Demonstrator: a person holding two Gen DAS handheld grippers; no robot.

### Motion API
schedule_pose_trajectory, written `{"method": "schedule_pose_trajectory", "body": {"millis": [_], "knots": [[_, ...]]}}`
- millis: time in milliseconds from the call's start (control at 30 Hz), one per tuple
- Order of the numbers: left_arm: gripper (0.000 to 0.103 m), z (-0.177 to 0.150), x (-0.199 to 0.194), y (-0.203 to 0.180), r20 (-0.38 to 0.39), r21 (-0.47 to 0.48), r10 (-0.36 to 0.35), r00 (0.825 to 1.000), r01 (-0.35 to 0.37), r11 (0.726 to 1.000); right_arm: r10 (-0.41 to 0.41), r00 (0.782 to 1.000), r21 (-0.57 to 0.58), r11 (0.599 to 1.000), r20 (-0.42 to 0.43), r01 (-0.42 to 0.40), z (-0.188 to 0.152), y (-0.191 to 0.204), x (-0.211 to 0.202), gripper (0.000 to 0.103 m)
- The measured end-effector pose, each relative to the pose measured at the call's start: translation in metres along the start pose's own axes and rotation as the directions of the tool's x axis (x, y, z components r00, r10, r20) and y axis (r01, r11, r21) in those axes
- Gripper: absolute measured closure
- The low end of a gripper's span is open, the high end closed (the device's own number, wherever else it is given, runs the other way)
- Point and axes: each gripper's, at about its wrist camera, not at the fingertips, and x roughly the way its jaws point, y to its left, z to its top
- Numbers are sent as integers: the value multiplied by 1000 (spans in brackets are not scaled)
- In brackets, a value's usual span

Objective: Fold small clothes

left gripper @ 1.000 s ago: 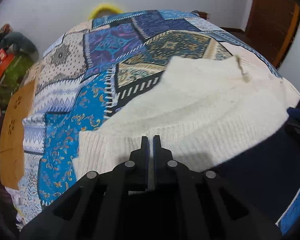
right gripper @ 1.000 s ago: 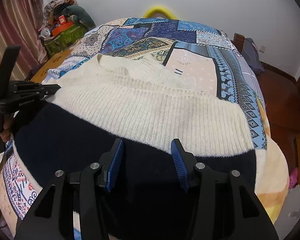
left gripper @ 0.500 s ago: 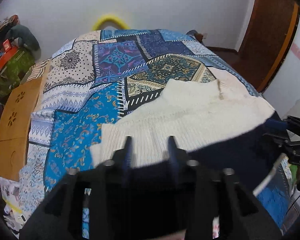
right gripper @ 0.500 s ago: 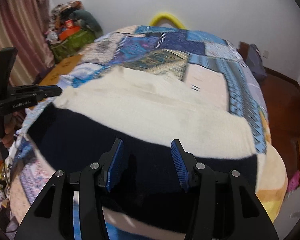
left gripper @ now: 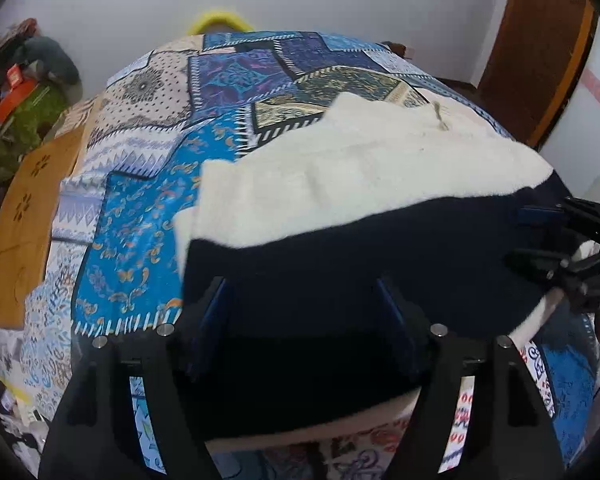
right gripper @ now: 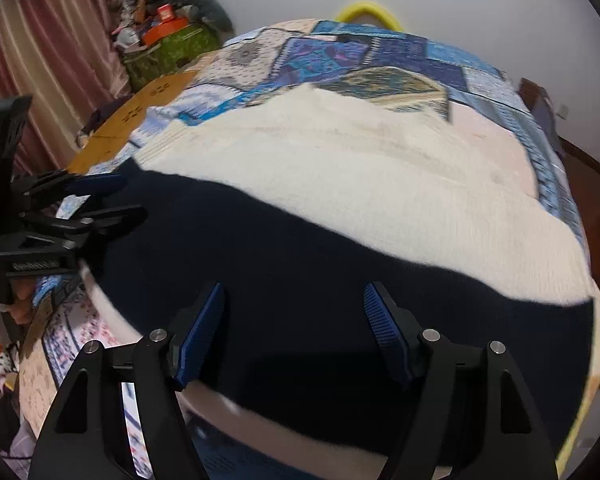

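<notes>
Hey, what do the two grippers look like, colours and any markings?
Both are matte black plastic. The left gripper and right gripper each have two angular fingers lined with ribbed blue pads, with silver pivot screws at the linkages. Small white lettering marks the left gripper's side in the right view; it is unreadable.

Left gripper [left gripper: 304, 304] low, jaws spread wide, gripping nothing. Right gripper [right gripper: 294, 312] alongside, jaws equally wide apart, blue pads [right gripper: 384, 328] bare.
</notes>
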Motion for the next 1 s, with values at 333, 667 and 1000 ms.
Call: {"method": "schedule_pose_trajectory", "body": {"millis": [333, 667, 1000], "knots": [[29, -27, -8, 48, -31, -106, 84, 996, -87, 991, -128, 992, 137, 982, -4, 127, -43, -67, -43, 34], [29, -42, -27, 61, -42, -173, 122, 992, -128, 977, -131, 991, 236, 964, 17, 124, -75, -88, -76, 34], [30, -42, -62, 29, -3, -197, -2, 1000, 1, 980, -73, 989, 126, 990, 125, 57, -37, -41, -91, 33]]}}
